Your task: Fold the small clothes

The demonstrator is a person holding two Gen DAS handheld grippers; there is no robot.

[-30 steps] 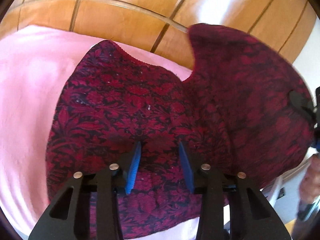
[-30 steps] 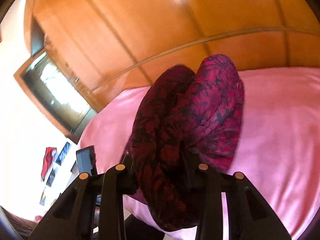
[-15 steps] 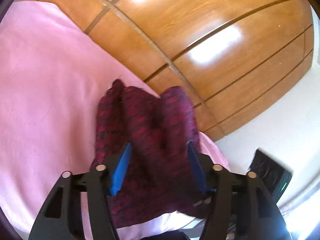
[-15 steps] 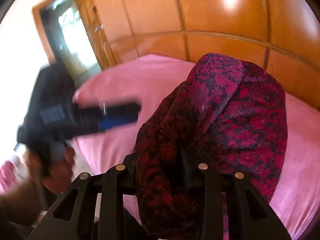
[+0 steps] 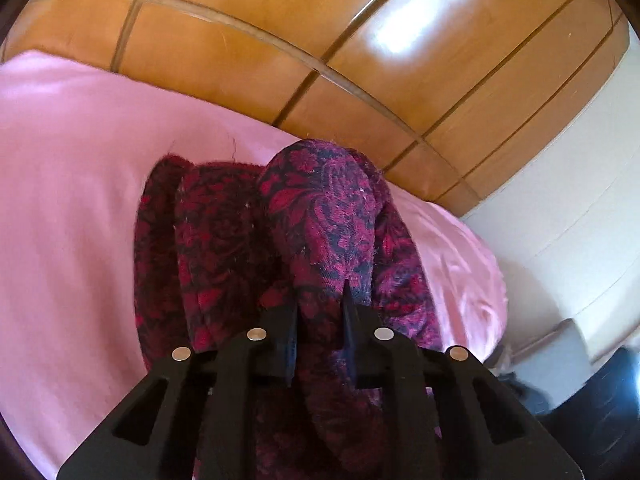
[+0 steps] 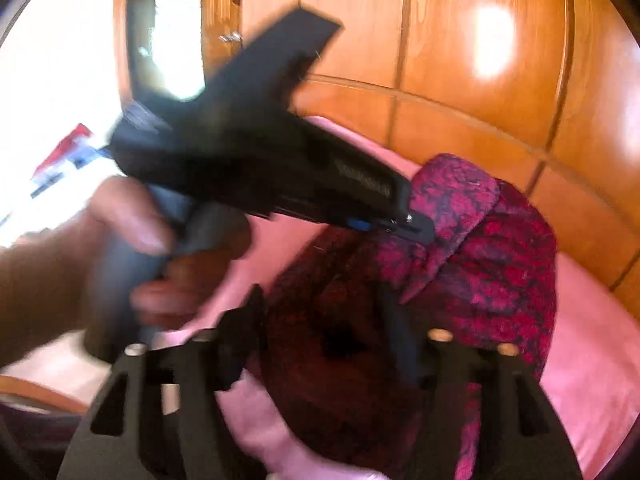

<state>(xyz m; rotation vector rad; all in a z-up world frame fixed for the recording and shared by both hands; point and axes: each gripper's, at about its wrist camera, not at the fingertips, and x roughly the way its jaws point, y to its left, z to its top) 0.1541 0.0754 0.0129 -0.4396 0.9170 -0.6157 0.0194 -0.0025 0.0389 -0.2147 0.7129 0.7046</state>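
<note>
A dark red floral garment lies bunched in folds on the pink bedsheet. My left gripper is closing, its pads pinching a raised fold of the cloth. In the right wrist view the same left gripper, held by a person's hand, reaches in from the left with its tips on the garment. My right gripper is opening, its jaws standing wide. Dark cloth lies loosely between them and the pads do not press on it.
Glossy wooden panels rise behind the bed. A white wall and a dark object lie off the bed's right edge. A wood-framed bright opening shows at the upper left of the right wrist view. Pink sheet extends to the right.
The left jaws have narrowed from wide apart to a pinch on a fold. The right jaws have spread and released the cloth. The left gripper has swung in over the garment.
</note>
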